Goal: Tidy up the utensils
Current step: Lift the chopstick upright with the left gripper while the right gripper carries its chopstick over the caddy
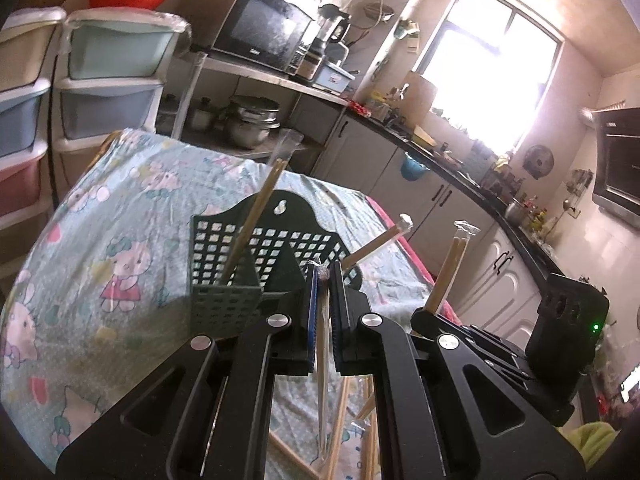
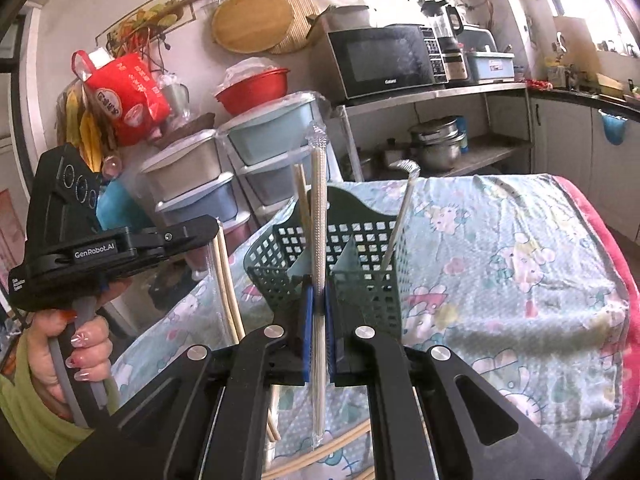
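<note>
A dark green slotted utensil holder (image 1: 224, 292) (image 2: 368, 248) stands on the table. One wrapped chopstick pair (image 1: 256, 212) (image 2: 301, 196) leans in its left compartment, another (image 1: 376, 245) (image 2: 398, 220) in its right. My left gripper (image 1: 325, 277) (image 2: 214, 227) is shut on a wrapped chopstick pair (image 1: 323, 368) (image 2: 226, 292) that hangs down, just in front of the holder. My right gripper (image 2: 319, 294) (image 1: 429, 314) is shut on another wrapped pair (image 2: 319, 216) (image 1: 450, 268), held upright before the holder's divider.
The table wears a cartoon-print cloth (image 1: 120, 208) (image 2: 500, 248). Several loose chopsticks (image 1: 288, 450) (image 2: 320, 454) lie under the grippers. A hand (image 2: 86, 344) grips the left handle. Drawer units (image 1: 108, 80), a microwave shelf (image 2: 384, 60) and counters (image 1: 460, 184) stand behind.
</note>
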A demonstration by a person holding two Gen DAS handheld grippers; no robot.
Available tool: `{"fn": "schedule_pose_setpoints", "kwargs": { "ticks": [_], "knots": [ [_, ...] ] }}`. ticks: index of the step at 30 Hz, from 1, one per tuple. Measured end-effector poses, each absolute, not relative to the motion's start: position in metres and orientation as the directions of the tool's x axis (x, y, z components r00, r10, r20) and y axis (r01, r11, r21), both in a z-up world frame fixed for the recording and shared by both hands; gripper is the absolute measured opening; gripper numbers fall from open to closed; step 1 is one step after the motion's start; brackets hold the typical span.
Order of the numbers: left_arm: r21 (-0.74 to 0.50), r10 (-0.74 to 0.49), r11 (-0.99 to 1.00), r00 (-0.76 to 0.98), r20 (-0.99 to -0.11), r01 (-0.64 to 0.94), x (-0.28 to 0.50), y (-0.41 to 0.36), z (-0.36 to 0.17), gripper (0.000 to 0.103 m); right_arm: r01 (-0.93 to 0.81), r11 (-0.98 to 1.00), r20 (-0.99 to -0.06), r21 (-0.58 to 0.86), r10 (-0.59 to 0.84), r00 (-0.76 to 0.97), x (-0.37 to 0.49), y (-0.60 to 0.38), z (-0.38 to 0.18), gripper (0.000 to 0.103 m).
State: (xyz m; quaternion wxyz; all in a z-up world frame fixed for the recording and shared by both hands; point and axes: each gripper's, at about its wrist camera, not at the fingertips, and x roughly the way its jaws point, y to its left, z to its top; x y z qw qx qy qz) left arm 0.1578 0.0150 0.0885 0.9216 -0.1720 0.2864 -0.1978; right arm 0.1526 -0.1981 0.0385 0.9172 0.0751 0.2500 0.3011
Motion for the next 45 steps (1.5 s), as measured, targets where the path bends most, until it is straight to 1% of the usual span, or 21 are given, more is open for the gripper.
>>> {"fn": "schedule_pose_setpoints", "kwargs": {
  "ticks": [10, 20, 31, 45],
  "knots": [
    [-0.405, -0.476, 0.861, 0.768, -0.427, 0.309, 0.165, 0.005, 0.110, 0.003, -0.492, 0.828, -0.378, 0.270, 0.561, 0.736, 0.150, -0.209, 0.054, 0.006],
    [-0.375, -0.467, 0.866, 0.803, -0.370, 0.331, 0.171, 0.004, 0.142, 0.003, -0.487, 0.833, -0.339, 0.263, 0.553, 0.761, 0.158, -0.213, 0.072, 0.006],
    [-0.341, -0.437, 0.880, 0.846, -0.306, 0.331, 0.181, 0.006, 0.171, 0.003, -0.493, 0.833, -0.278, 0.252, 0.551, 0.787, 0.168, -0.208, 0.098, 0.006],
    [-0.299, -0.365, 0.910, 0.899, -0.242, 0.288, 0.197, 0.011, 0.196, 0.003, -0.502, 0.834, -0.210, 0.228, 0.545, 0.812, 0.188, -0.198, 0.123, 0.006]
  ]
}}
